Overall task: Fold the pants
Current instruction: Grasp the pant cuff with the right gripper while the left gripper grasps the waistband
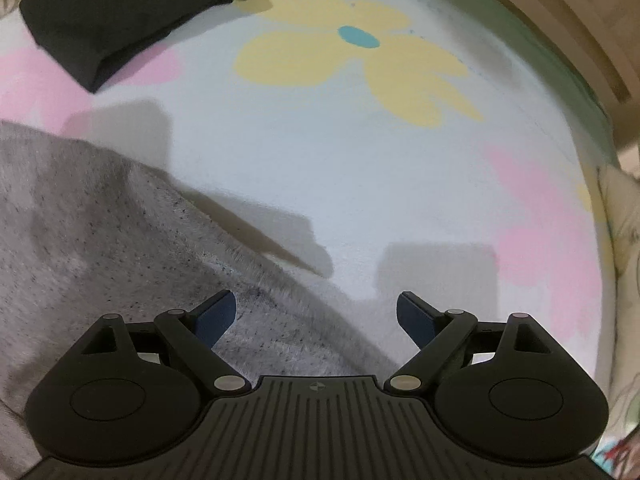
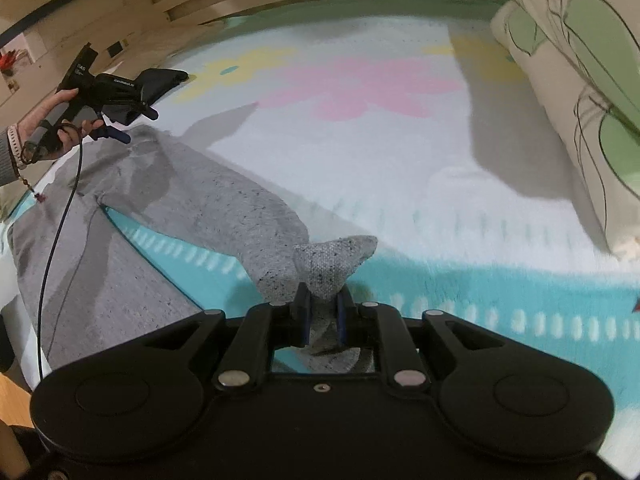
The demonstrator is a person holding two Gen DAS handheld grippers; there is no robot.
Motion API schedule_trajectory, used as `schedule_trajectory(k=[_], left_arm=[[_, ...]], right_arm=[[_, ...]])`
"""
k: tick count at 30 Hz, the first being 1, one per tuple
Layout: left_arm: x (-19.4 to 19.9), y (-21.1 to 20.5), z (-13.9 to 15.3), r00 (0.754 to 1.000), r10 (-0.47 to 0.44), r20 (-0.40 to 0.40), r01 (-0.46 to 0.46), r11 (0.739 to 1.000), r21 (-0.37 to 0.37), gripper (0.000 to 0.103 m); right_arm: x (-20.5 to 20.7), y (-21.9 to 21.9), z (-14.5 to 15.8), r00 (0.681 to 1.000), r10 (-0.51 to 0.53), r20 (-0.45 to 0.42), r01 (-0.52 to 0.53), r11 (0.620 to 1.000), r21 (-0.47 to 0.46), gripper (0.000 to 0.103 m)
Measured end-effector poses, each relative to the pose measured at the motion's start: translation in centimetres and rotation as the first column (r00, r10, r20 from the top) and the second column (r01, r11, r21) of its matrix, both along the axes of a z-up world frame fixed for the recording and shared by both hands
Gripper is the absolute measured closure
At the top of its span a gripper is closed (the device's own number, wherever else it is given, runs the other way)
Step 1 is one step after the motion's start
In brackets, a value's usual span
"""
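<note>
Grey speckled pants (image 2: 208, 204) lie on a flowered blanket, waist at the left, legs spreading toward me. My right gripper (image 2: 322, 316) is shut on the cuff end of one leg (image 2: 334, 264), which bunches up above the fingers. My left gripper (image 1: 316, 316) is open and empty, hovering over the waist part of the pants (image 1: 100, 232). In the right wrist view the left gripper (image 2: 120, 124) shows at the far left, held in a hand above the pants.
A folded black garment (image 1: 120, 20) lies on the blanket at the far left. Pillows (image 2: 580, 92) stack at the right. The blanket (image 1: 320, 140) has yellow and pink flowers. A wooden bed frame (image 1: 560, 20) borders the far side.
</note>
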State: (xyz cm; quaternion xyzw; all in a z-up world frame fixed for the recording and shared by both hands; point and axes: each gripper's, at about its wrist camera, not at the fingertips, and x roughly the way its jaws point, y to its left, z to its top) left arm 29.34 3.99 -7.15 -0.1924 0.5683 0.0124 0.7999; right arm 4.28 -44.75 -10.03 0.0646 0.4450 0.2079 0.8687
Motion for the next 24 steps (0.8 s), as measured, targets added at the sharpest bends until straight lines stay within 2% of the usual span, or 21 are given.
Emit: schedule_trajectory(k=[3, 4, 5, 6, 7, 8, 10, 14, 17, 20, 22, 24], left_arm=[[0.5, 0.2, -1.1, 0.999, 0.029, -0.043, -0.028, 1.000, 0.007, 0.015], [0.6, 0.4, -1.8, 0.996, 0.037, -0.076, -0.037, 0.999, 0.008, 0.021], [0.5, 0.6, -2.6, 0.993, 0.051, -0.104, -0.052, 0.999, -0.002, 0.043], [0.2, 0.8, -2.6, 0.994, 0.067, -0.083, -0.066, 0.998, 0.009, 0.058], [0.0, 0.9, -2.3, 0.996, 0.073, -0.040, -0.073, 0.997, 0.014, 0.101], [-0.3, 1.3, -2.0, 0.997, 0.070, -0.019, -0.071, 0.997, -0.030, 0.100], [-1.4, 1.9, -0.8, 0.996, 0.093, -0.002, -0.093, 0.994, -0.058, 0.100], [-5.0, 1.4, 4.1, 0.992, 0.030, 0.118, -0.032, 0.999, 0.014, 0.100], [-9.5, 1.5, 8.4, 0.974, 0.001, 0.225, -0.003, 1.000, 0.009, 0.100], [-15.1, 2.1, 11.0, 0.950, -0.032, 0.309, 0.030, 0.999, 0.011, 0.100], [-19.2, 2.5, 11.2, 0.941, -0.063, 0.333, 0.064, 0.998, 0.008, 0.100], [-23.6, 3.1, 9.9, 0.945, -0.070, 0.318, 0.075, 0.997, -0.005, 0.100]], right_arm=[[-0.2, -0.1, -0.5, 1.000, -0.007, -0.006, 0.007, 1.000, 0.002, 0.083], [-0.2, -0.3, -0.6, 1.000, -0.011, -0.007, 0.011, 1.000, 0.008, 0.083], [-0.3, -0.3, -0.6, 1.000, -0.017, -0.006, 0.017, 1.000, 0.010, 0.083], [-0.3, -0.3, -0.7, 1.000, -0.022, -0.008, 0.022, 1.000, 0.014, 0.083], [-0.3, -0.4, -0.7, 1.000, -0.026, -0.010, 0.026, 1.000, 0.016, 0.083], [-0.3, -0.4, -0.6, 0.999, -0.034, -0.009, 0.034, 0.999, 0.016, 0.083], [-0.3, -0.4, -0.4, 0.999, -0.049, -0.007, 0.049, 0.999, 0.016, 0.083], [-0.2, -0.4, 1.0, 0.996, -0.089, 0.018, 0.089, 0.996, -0.014, 0.083], [-0.5, -0.8, 2.9, 0.992, -0.117, 0.044, 0.118, 0.993, -0.025, 0.083], [-1.8, -1.2, 5.6, 0.986, -0.128, 0.103, 0.134, 0.989, -0.058, 0.083], [-3.5, -1.3, 7.3, 0.980, -0.121, 0.160, 0.137, 0.986, -0.097, 0.082], [-5.3, -1.2, 8.0, 0.977, -0.100, 0.189, 0.128, 0.981, -0.143, 0.081]])
